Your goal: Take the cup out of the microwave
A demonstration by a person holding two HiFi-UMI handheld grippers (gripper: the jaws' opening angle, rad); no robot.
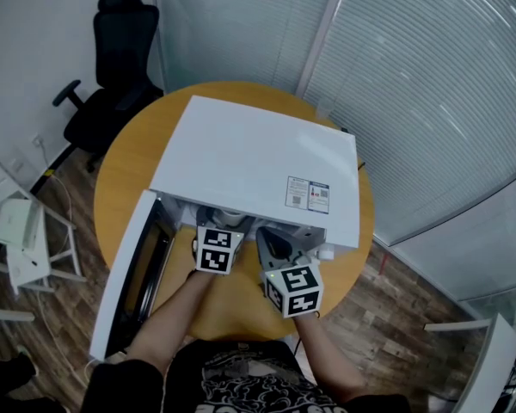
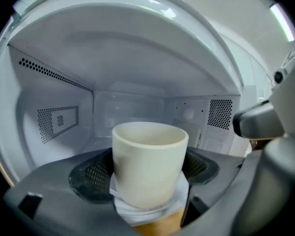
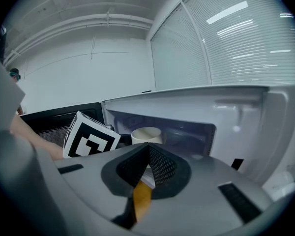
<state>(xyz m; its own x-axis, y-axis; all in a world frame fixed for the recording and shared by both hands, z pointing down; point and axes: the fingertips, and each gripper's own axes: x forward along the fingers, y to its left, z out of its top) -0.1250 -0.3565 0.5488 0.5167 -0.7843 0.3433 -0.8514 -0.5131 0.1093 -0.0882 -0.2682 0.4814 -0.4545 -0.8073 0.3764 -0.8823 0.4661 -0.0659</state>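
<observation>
A cream cup [image 2: 147,166] stands at the front lip of the open white microwave [image 1: 258,162]. My left gripper [image 2: 148,181] is shut on it, one dark pad against each side. From the head view the left gripper [image 1: 219,228] reaches into the opening, and only the cup's rim [image 1: 222,217] shows under the microwave's top. My right gripper [image 1: 268,237] hovers just right of it, outside the opening, shut with nothing between its jaws. In the right gripper view [image 3: 147,154] the cup [image 3: 146,134] is ahead and the left gripper's marker cube [image 3: 91,140] is to its left.
The microwave door [image 1: 133,282] hangs open to the left. The microwave sits on a round wooden table [image 1: 125,162]. A black office chair [image 1: 112,67] stands behind the table, a white rack [image 1: 21,231] at the left, and glass walls with blinds [image 1: 430,76] to the right.
</observation>
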